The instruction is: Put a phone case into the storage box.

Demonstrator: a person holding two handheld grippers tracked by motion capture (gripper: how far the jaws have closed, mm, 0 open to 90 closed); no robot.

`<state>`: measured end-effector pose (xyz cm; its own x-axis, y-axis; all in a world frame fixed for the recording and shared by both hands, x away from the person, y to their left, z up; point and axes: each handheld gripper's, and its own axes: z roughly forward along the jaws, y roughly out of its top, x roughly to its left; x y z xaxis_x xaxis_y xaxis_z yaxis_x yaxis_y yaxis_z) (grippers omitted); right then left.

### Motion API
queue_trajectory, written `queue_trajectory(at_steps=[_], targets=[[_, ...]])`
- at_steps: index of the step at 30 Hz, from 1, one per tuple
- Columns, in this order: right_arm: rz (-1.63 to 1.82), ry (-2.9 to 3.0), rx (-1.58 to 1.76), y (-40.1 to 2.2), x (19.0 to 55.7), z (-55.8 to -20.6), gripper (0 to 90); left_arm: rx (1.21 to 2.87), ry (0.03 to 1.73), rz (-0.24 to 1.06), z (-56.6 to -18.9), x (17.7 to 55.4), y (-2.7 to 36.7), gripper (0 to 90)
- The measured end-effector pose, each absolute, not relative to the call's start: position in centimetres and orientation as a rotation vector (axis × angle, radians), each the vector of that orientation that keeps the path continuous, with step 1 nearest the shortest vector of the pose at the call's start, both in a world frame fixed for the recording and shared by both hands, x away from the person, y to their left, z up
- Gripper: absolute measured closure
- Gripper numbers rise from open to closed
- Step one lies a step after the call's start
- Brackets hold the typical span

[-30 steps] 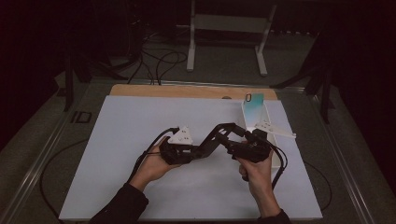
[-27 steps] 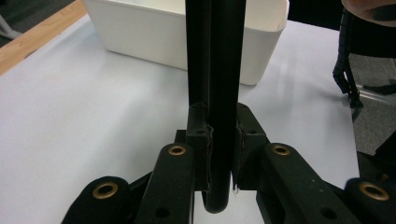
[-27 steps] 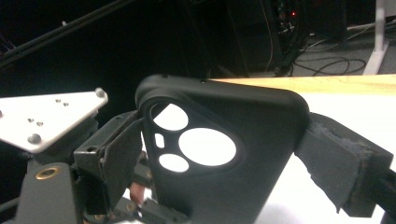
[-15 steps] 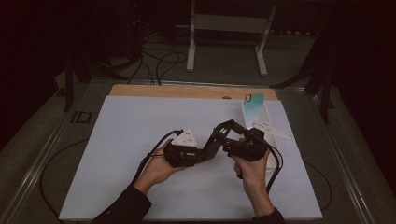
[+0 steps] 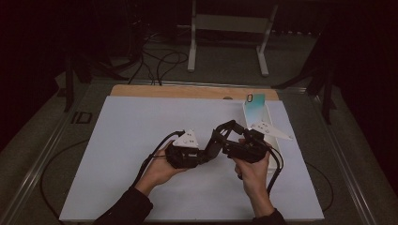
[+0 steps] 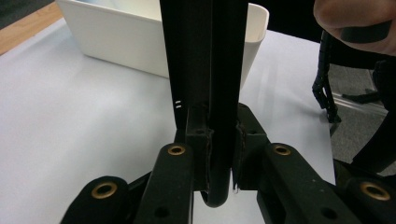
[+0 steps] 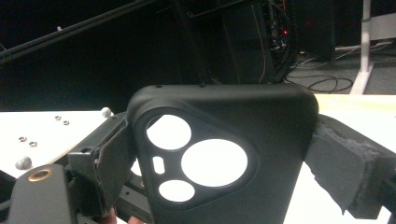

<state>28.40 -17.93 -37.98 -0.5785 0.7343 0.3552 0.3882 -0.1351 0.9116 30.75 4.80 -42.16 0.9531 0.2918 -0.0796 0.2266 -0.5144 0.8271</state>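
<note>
Phone case [image 7: 224, 158] stands upright in my right hand-held gripper [image 5: 233, 132], camera holes low; left hand-held gripper [image 5: 213, 145] pinches its edge, jaws just eased. Both hands sit nearer me than earlier.

black grippers with brass screws, grey three-cornered plates, trailing black cables; the person wears dark sleeves [image 5: 124, 208].

A lab: dark room, floor cables [image 5: 159, 63], metal stand [image 5: 230, 28], white-topped table [image 5: 131, 140]
</note>
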Motion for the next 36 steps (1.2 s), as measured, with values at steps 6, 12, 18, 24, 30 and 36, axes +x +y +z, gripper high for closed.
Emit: queue_trajectory(at_steps=[6,12,18,24,30,36], targets=[[1.765,1.849,1.27,-17.9,28.4,-38.0,14.0,2.146,0.38,0.095,-42.3,30.7,4.7,58.2],[1.754,1.868,1.271,-18.0,28.7,-38.0,14.0,2.131,0.454,0.178,-42.2,30.9,5.1,40.3],[1.741,1.861,1.269,-18.0,28.7,-38.0,14.0,2.145,0.531,0.314,-42.5,30.9,5.3,16.0],[1.719,1.865,1.269,-17.9,29.0,-37.9,13.9,2.144,0.614,0.425,-42.8,30.8,5.7,2.8],[1.704,1.86,1.266,-17.8,29.2,-37.7,13.9,2.115,0.664,0.46,-43.0,30.8,6.7,0.0],[1.684,1.851,1.268,-18.0,29.5,-37.6,14.1,2.07,0.709,0.499,-43.0,30.7,7.9,0.0]])
